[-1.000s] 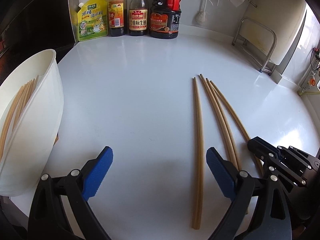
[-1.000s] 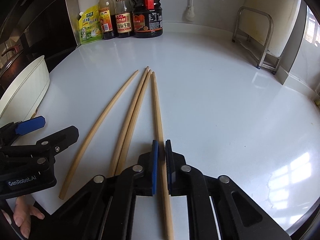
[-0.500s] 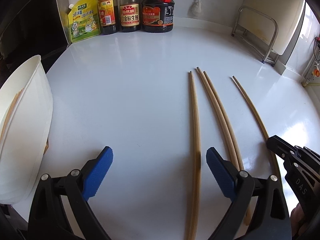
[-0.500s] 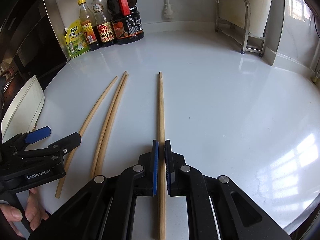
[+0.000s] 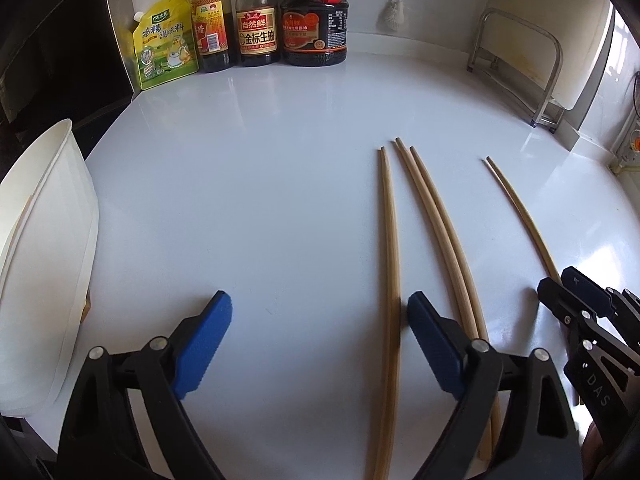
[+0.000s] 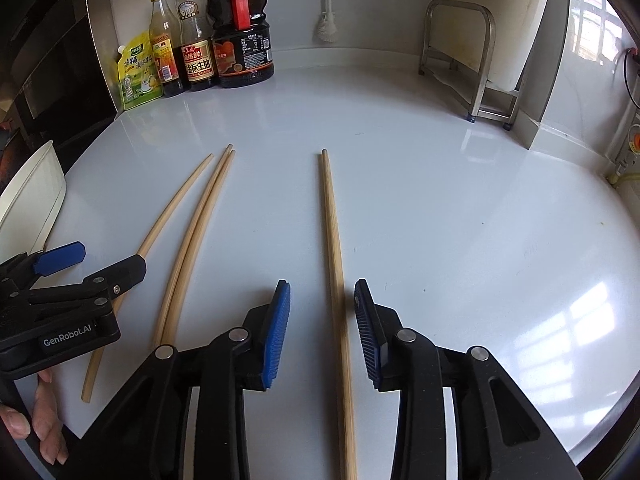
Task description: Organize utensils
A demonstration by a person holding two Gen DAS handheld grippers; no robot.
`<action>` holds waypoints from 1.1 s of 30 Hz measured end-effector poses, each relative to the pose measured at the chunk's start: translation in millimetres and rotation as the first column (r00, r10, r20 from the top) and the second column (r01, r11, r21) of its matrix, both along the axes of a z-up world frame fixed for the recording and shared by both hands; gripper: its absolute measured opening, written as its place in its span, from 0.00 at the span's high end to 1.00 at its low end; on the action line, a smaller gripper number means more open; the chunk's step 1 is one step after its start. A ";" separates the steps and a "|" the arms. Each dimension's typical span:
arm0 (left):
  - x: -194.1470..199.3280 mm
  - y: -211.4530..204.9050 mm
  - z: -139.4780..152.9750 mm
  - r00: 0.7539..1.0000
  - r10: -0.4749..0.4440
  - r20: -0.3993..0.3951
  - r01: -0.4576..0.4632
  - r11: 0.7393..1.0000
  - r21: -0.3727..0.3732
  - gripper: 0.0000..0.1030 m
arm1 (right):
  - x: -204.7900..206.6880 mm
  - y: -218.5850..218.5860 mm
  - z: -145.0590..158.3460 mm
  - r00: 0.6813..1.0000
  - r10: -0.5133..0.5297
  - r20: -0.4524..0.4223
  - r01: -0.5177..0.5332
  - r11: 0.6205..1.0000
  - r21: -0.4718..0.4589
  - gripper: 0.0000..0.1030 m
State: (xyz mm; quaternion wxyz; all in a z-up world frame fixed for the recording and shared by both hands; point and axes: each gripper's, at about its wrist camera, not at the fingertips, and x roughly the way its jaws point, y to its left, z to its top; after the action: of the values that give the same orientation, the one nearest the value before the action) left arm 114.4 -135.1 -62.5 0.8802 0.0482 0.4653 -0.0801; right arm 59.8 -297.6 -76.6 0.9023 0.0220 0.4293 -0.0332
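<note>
The right gripper (image 6: 322,330) stands released astride a lone chopstick (image 6: 331,236) on the counter (image 6: 460,216); the left gripper (image 5: 318,340) gapes empty. Three chopsticks (image 6: 192,232) lie beyond (sorting seems mid-way); next likely calls for carrying them to the white bin (image 5: 48,248).

Left hand-held gripper (image 5: 316,334): held low, pointed forward; jaws spread wide; blue ribbed pads (image 5: 202,338) faced inward; nothing gripped between them. Black linkage arms seen at frame bottom. Same unit seen from right wrist view at far left, supported by bare fingers (image 6: 44,428) beneath body.

Right hand-held gripper (image 6: 322,330): held low, pointed forward; jaws parted, gap moderate; blue ribbed pads (image 6: 276,332) not pressed on anything. Its black tips seen in left wrist view at right edge.
</note>
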 end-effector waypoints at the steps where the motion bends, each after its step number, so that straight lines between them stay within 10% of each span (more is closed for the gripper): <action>1: -2.3 -2.6 1.8 1.000 -0.013 0.004 0.013 1.000 -0.001 0.32 | 0.2 1.2 0.0 1.000 0.005 0.000 -0.005 1.000 -0.003 0.74; 4: -7.4 -10.8 5.7 0.998 -0.058 -0.004 0.058 0.998 -0.008 0.59 | 0.4 2.5 0.6 1.000 0.019 -0.006 -0.019 1.000 0.004 0.94; 8: -11.5 -13.7 7.1 0.995 -0.093 -0.025 0.092 0.995 -0.032 0.93 | -0.2 0.2 0.8 1.000 0.014 -0.002 -0.014 0.999 0.035 0.94; 33: -49.5 96.5 81.0 0.998 -0.006 0.061 0.020 0.976 -0.219 0.93 | -19.5 72.6 71.9 0.984 0.078 0.160 -0.124 0.946 0.300 0.94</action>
State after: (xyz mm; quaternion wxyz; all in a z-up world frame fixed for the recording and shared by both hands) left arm 64.9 -38.5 18.5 0.8933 -0.0437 0.4264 -0.1351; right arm 40.4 -225.1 -4.7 0.9172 0.1432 0.3625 0.0823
